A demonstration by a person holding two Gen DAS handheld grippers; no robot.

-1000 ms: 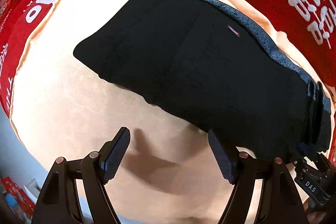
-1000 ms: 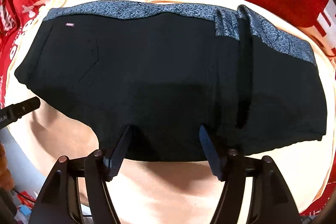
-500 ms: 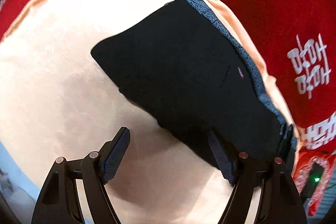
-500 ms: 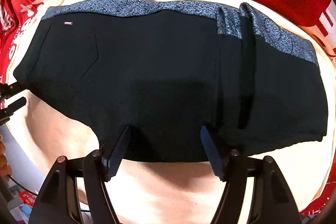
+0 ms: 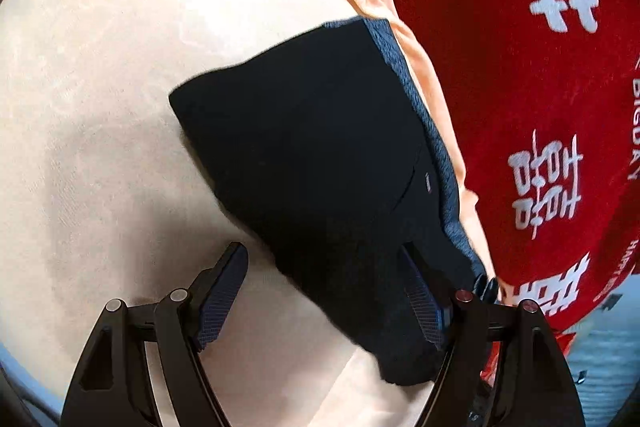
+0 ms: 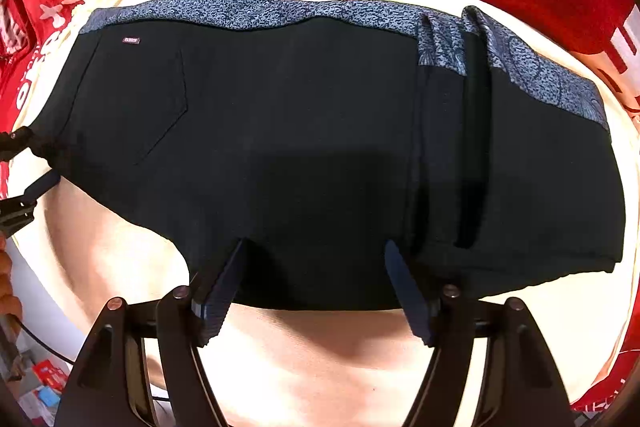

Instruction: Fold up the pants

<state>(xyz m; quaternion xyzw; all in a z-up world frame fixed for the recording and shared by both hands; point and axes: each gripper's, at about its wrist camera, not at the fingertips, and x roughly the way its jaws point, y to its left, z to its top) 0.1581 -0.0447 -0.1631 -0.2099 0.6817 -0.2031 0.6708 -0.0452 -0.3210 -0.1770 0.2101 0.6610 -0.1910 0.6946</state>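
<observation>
Right gripper (image 6: 316, 291) is pointing straight down, jaws just been opening over the black pants' (image 6: 320, 147) near edge; left gripper (image 5: 324, 291) is tilting, spread wide, gripping nothing.

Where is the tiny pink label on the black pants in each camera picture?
Left wrist view: the small label sits right of centre on the pants, just inside the speckled blue waistband.
Right wrist view: the label is upper left, just below the waistband.
Shared landmark: the waistband beside the label.
</observation>
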